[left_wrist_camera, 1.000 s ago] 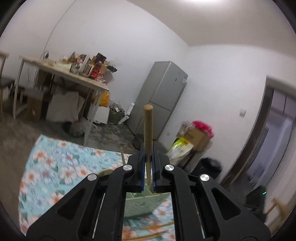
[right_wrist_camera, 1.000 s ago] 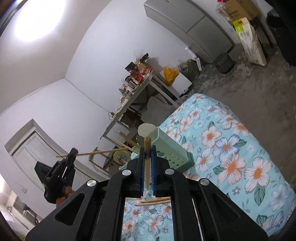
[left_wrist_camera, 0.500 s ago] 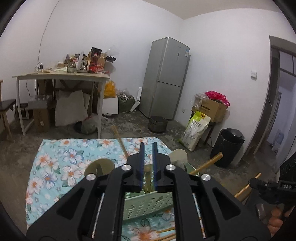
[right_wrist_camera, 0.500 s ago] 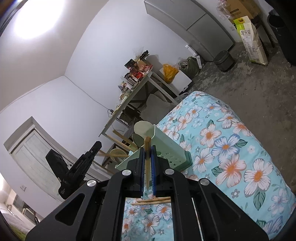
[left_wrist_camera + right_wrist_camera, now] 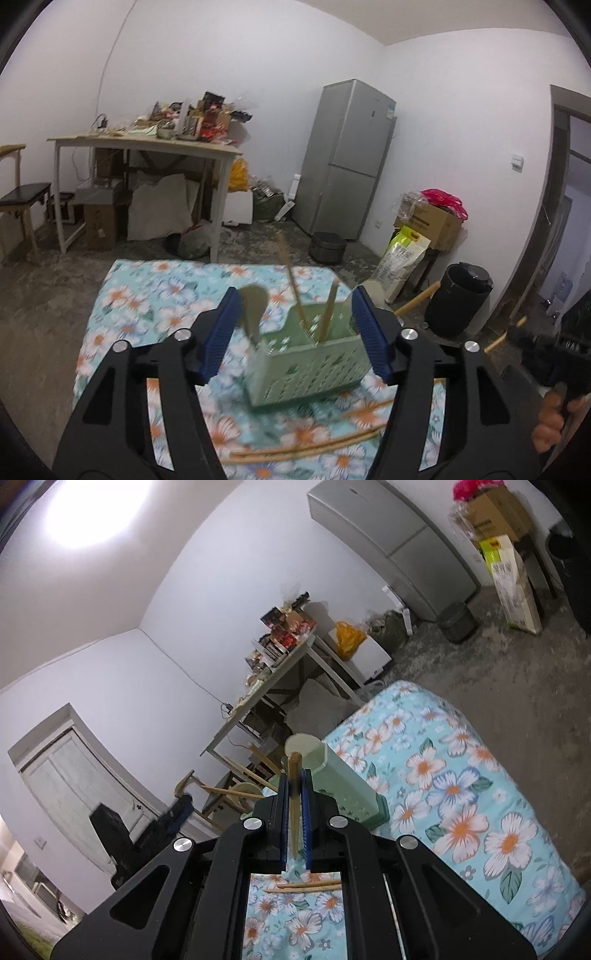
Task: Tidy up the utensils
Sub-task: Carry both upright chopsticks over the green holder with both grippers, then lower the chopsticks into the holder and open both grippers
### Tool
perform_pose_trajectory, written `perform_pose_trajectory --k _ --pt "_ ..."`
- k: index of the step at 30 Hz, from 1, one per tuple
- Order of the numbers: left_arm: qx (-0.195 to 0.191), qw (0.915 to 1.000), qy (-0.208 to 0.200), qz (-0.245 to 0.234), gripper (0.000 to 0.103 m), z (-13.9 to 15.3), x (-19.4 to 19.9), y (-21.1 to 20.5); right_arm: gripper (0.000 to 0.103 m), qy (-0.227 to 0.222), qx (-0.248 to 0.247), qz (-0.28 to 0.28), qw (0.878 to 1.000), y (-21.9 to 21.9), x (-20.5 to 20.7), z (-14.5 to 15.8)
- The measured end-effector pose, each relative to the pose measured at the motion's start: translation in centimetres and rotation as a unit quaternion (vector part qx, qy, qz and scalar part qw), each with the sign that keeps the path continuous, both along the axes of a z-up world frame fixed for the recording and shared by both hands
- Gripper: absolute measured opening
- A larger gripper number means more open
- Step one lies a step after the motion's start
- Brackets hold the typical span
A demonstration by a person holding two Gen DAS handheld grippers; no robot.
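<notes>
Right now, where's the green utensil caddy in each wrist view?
Left wrist: green utensil caddy low centre, framed between the open left fingers.
Right wrist: caddy centre, just right of the shut fingers' tips, seen end-on.
Shared landmark: grey fridge.

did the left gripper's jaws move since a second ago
Yes. The left gripper, then shut on a wooden handle, now stands wide open and empty, its jaws either side of the green utensil caddy on the floral cloth.
</notes>
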State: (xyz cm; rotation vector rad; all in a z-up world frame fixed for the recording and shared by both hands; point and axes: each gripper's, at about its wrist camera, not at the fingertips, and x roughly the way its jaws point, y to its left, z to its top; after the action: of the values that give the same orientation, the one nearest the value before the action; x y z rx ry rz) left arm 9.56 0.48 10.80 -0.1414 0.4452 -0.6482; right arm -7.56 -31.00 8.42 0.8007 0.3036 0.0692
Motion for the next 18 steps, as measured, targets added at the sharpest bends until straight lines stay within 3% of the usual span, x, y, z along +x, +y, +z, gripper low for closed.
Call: perform_pose_trajectory --k 18 --pt "0.025 0.9978 0.061 0.011 0.077 -4.5 -2.8 4.1 0.007 -0.072 -0.131 0.02 0.989 2.2 4.1 8.6"
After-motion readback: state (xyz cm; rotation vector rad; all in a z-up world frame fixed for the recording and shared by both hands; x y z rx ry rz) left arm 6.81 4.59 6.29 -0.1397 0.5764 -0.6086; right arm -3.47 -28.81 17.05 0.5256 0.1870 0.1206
